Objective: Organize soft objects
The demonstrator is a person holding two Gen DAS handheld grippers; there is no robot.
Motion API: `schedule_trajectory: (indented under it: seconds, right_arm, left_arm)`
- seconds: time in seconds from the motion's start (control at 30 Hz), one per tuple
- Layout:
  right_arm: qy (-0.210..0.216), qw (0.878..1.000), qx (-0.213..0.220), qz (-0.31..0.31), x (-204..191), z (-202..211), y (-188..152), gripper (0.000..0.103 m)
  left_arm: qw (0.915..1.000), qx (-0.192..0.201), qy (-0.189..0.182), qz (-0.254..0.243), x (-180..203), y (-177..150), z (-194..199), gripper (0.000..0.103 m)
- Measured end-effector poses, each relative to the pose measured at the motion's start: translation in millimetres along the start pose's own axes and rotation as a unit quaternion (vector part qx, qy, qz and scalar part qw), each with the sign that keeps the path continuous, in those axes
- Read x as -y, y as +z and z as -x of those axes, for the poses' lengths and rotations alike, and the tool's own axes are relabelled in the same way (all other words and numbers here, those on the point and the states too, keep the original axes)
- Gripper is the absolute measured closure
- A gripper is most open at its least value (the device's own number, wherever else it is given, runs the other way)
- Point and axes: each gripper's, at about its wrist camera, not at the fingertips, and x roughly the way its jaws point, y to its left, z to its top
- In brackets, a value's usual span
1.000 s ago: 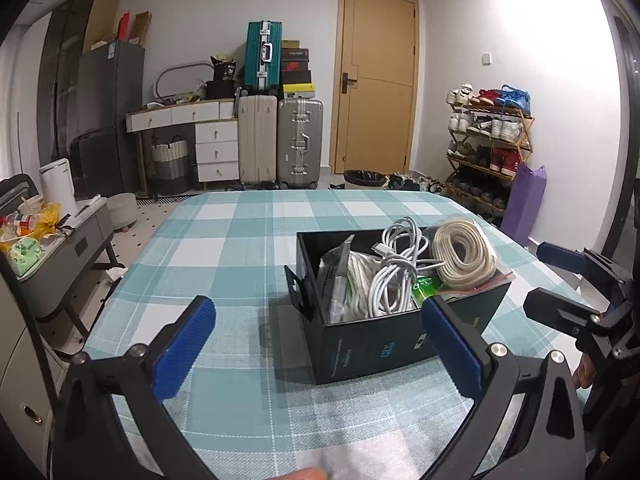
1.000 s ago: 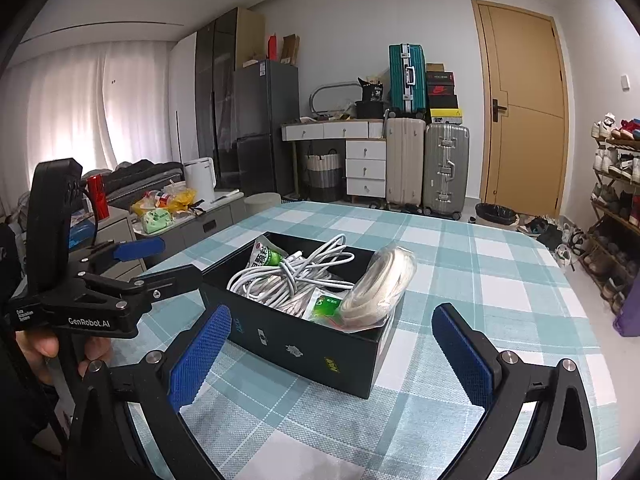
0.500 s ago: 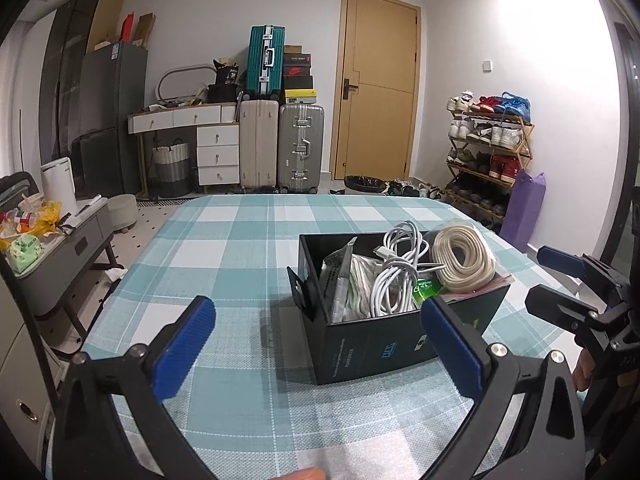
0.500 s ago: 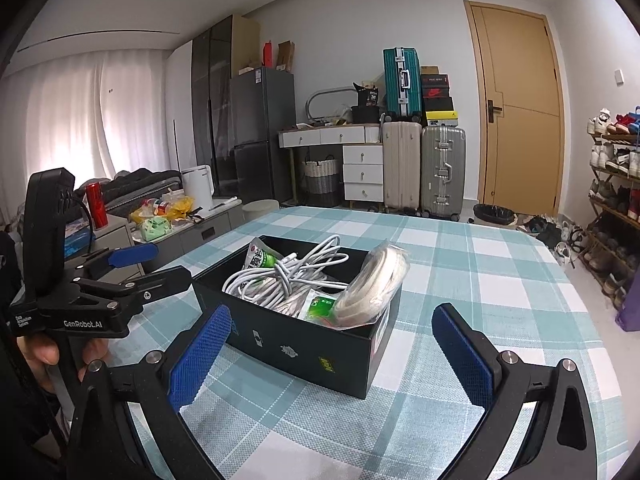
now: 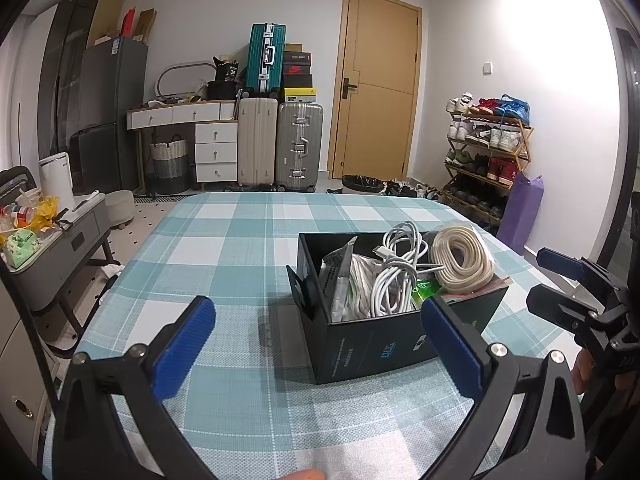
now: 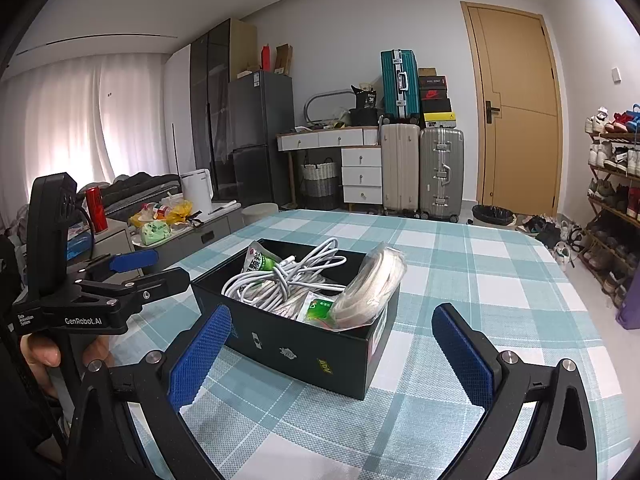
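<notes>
A black open box [image 5: 372, 350] [image 6: 304, 348] stands on the teal checked tablecloth [image 5: 224, 248]. It holds white coiled cables [image 5: 394, 276] [image 6: 280, 280], a cream rope coil in a clear bag [image 5: 460, 260] [image 6: 372, 284], and green and silver sachets [image 5: 426, 290] [image 6: 320, 308]. My left gripper [image 5: 320, 340] is open and empty, near the box's near left side. My right gripper [image 6: 332, 352] is open and empty, facing the box from its other side. Each gripper shows in the other's view: the right [image 5: 568, 292], the left [image 6: 132, 276].
Beyond the table's far edge are suitcases [image 5: 280, 148], a drawer desk [image 5: 192, 132], a wooden door [image 5: 376, 92] and a shoe rack [image 5: 488, 152]. A grey side cabinet with clutter [image 5: 52, 240] stands left of the table. A fridge [image 6: 256, 140] is at the back.
Both grippers have lifted and tilted slightly upward, so the box sits a little lower in each view. Both stay open and empty; the box has not moved.
</notes>
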Motion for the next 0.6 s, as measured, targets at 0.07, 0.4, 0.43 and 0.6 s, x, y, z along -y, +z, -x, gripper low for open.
schedule_trajectory:
  seconds: [0.07,0.4,0.43,0.6]
  right_arm:
    - [0.0,1.0,0.0,0.0,0.0,0.2,0.0,0.001]
    - [0.0,1.0,0.0,0.0,0.1,0.2,-0.1,0.001]
    - [0.0,1.0,0.001,0.0,0.1,0.2,-0.1,0.001]
    - [0.0,1.0,0.0,-0.001,0.4,0.7,0.1,0.001]
  left_arm:
    - [1.0,-0.001,0.0,0.0,0.2,0.1,-0.8,0.0]
    - [1.0,0.003,0.0,-0.002,1.7,1.6,0.4,0.0]
    - [1.0,0.003,0.0,-0.002,1.8,1.7,0.1,0.0]
    - [1.0,0.003,0.0,-0.003,1.4,1.6,-0.6,0.0]
